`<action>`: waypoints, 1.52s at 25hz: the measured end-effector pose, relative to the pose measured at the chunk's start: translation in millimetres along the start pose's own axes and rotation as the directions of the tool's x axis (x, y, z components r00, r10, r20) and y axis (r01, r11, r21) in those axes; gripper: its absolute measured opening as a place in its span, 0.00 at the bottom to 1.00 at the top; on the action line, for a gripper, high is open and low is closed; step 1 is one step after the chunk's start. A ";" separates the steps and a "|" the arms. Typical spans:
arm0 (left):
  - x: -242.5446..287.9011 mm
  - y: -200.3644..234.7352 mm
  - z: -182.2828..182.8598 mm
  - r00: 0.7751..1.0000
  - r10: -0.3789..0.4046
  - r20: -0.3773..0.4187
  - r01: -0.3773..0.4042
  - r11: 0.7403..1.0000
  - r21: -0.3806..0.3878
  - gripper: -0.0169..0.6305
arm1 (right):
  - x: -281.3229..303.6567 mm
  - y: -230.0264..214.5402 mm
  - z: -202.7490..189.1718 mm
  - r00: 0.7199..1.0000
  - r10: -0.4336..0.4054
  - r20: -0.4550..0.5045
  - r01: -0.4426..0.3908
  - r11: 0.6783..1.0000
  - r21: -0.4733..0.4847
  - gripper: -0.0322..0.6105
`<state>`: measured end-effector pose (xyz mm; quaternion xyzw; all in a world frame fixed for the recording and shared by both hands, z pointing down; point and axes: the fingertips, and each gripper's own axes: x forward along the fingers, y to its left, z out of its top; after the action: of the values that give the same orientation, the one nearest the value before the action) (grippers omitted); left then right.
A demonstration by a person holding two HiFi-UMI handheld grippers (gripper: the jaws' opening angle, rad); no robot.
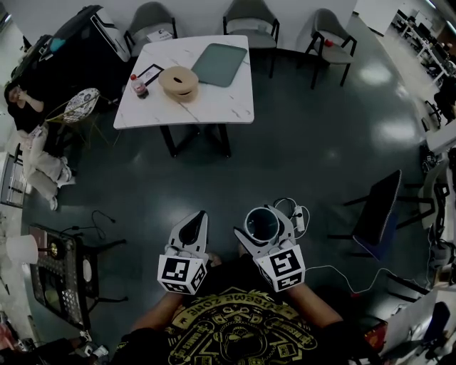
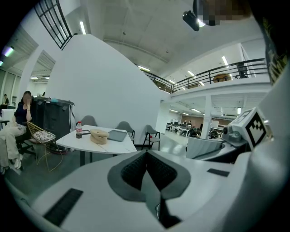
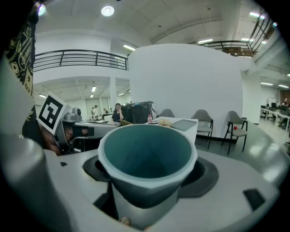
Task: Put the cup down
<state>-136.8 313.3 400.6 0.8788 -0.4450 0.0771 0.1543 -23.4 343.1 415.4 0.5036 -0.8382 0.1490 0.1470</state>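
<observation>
1. The dark floor lies under both your grippers. The white table stands well ahead of them.
2. A black chair stands to your right and a low dark cart to your left. Grey chairs line the table's far side.
3. On the table lie a grey-green tray, a tan ring-shaped object beside it, and a bottle at the left edge.
4. Your right gripper has its fingers spread wide, pinching the cup by its sides. The cup is upright in the air over the floor, nowhere near the table.
5. Your left gripper has its fingers pressed together on nothing, just beside the right one.
6. A white power strip and its cable lie on the floor just past the cup.
</observation>
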 end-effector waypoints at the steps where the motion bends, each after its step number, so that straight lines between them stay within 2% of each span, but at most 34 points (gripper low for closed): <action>1: 1.4 -1.1 0.2 1.000 0.004 0.001 -0.004 1.000 0.000 0.04 | -0.4 -2.5 0.3 1.000 0.001 0.000 -0.001 1.000 0.001 0.66; 7: 10.5 -11.7 1.5 1.000 0.026 -0.012 -0.026 1.000 0.006 0.04 | -4.6 -20.5 -3.9 1.000 0.007 -0.010 -0.006 1.000 0.024 0.66; 20: 38.8 -39.6 6.2 0.998 0.069 -0.005 -0.069 0.997 0.035 0.04 | -16.3 -59.2 -3.3 0.998 0.036 0.043 -0.037 0.999 0.023 0.66; 27: 51.3 -43.0 16.8 0.997 0.073 0.013 -0.074 0.996 0.043 0.04 | -21.8 -76.9 -2.8 0.999 0.009 0.041 -0.010 1.000 0.024 0.66; 38: 101.7 -46.7 23.3 1.000 -0.023 0.009 0.022 0.999 0.041 0.04 | -7.7 -102.9 2.8 0.998 -0.047 0.031 0.046 0.998 0.036 0.66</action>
<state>-39.0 254.3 396.9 0.8870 -0.4342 0.0802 0.1349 71.1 302.0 420.3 0.5277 -0.8258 0.1524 0.1280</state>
